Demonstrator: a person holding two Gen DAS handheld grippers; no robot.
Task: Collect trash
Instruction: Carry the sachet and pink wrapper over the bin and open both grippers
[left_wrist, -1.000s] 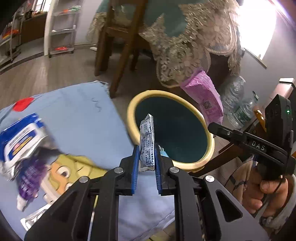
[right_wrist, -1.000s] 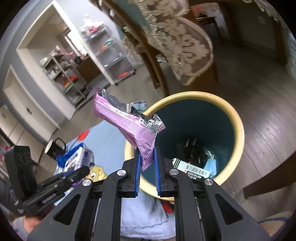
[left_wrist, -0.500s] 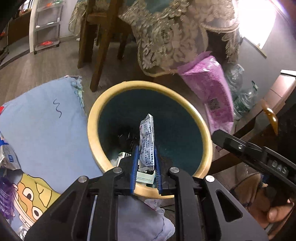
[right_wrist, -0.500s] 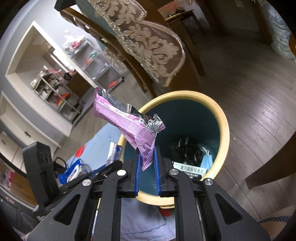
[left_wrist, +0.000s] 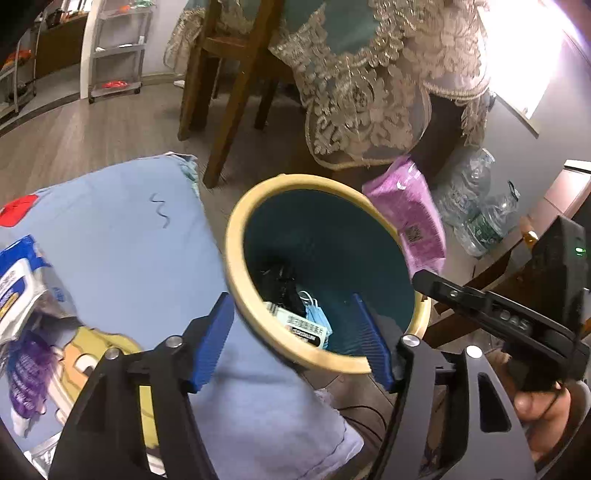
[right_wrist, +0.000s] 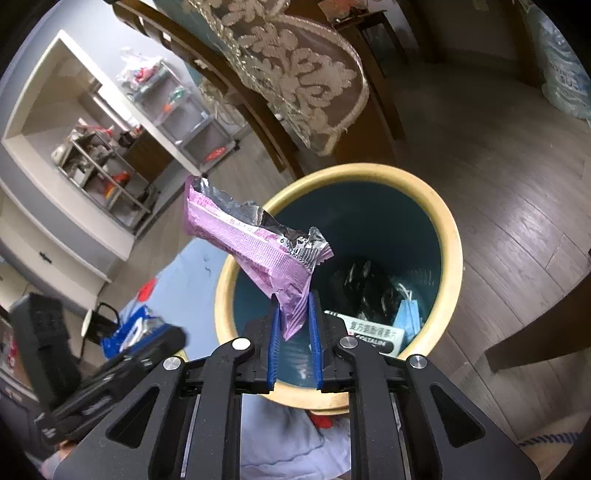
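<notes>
Over the bin (left_wrist: 236, 236), the left gripper (left_wrist: 295, 332) is spread wide and holds nothing, and the right gripper (right_wrist: 293, 325) pinches a purple wrapper (right_wrist: 255, 243) just above the rim at 9 o'clock. Some trash sits at the bottom: a box (left_wrist: 301, 325) and a blue mask (left_wrist: 317, 315). I think the wrapper goes in next, and then the 2 packs (left_wrist: 22, 295) on the blue cloth (left_wrist: 122, 236) at 9 o'clock.
</notes>
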